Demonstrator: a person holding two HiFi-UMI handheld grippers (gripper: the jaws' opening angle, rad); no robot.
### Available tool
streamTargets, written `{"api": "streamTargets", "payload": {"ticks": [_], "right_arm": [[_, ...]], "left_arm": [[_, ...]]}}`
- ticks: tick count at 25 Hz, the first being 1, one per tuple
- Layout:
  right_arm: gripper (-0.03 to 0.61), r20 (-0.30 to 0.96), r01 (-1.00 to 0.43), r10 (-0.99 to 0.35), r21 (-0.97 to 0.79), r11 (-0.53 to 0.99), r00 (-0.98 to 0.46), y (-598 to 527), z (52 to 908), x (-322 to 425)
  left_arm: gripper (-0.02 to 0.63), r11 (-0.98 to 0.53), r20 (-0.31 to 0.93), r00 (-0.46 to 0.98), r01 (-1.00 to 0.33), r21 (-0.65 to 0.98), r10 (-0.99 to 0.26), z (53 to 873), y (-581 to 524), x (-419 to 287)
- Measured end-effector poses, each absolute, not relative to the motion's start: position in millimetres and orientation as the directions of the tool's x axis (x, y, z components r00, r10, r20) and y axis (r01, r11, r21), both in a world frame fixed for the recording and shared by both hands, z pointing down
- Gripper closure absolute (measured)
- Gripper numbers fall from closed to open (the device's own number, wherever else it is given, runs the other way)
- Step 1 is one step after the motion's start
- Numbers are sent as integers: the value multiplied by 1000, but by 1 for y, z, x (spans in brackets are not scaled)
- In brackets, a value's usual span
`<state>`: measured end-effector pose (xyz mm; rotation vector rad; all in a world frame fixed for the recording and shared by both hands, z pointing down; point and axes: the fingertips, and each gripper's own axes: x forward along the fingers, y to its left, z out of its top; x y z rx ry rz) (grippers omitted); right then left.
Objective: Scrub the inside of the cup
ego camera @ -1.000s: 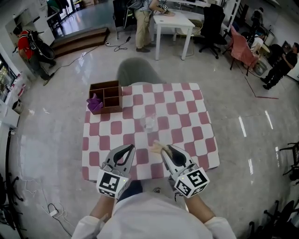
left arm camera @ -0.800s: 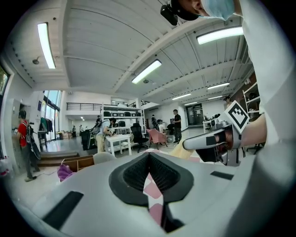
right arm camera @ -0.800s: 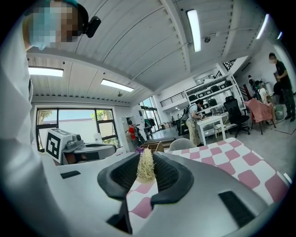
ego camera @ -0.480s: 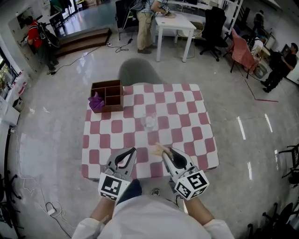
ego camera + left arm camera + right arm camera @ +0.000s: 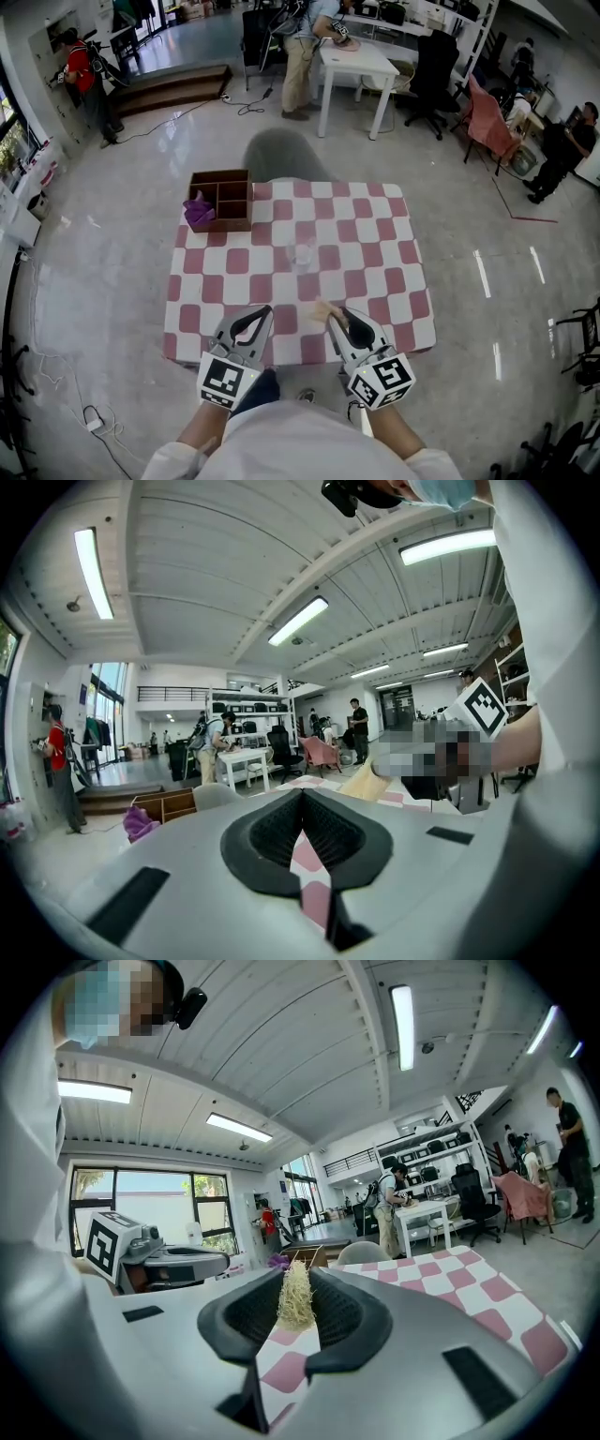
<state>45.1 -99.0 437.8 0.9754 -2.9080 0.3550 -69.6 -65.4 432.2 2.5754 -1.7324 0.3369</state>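
Observation:
A clear cup [image 5: 302, 255] stands upright near the middle of the red-and-white checked table [image 5: 375, 244]. Both grippers hover over the table's near edge, well short of the cup. My right gripper [image 5: 335, 317] is shut on a tan fibrous scrubber [image 5: 322, 308]; in the right gripper view the scrubber [image 5: 297, 1297] sticks up between the pads. My left gripper [image 5: 261, 313] is shut with nothing in it; in the left gripper view the left gripper [image 5: 302, 806] shows its pads meeting. I cannot make out the cup in either gripper view.
A brown compartment box [image 5: 223, 195] with a purple cloth [image 5: 199, 210] in it sits at the table's far left corner. A grey chair [image 5: 281, 155] stands behind the table. People, a white table [image 5: 354, 62] and office chairs are farther back.
Both grippers sit slightly lower in the head view, nearer the table's front edge. The right gripper still holds the scrubber and the left stays shut. The cup has not moved on the table.

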Motion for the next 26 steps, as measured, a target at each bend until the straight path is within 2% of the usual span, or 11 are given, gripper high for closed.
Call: {"api": "streamTargets", "payload": {"ticks": [26], "right_arm": [[479,121,-604,-592,-182,776,-797,-99,436,48]], "left_arm": [[581,-388,216,355,-912,-134,-910,435,-69,-67]]}}
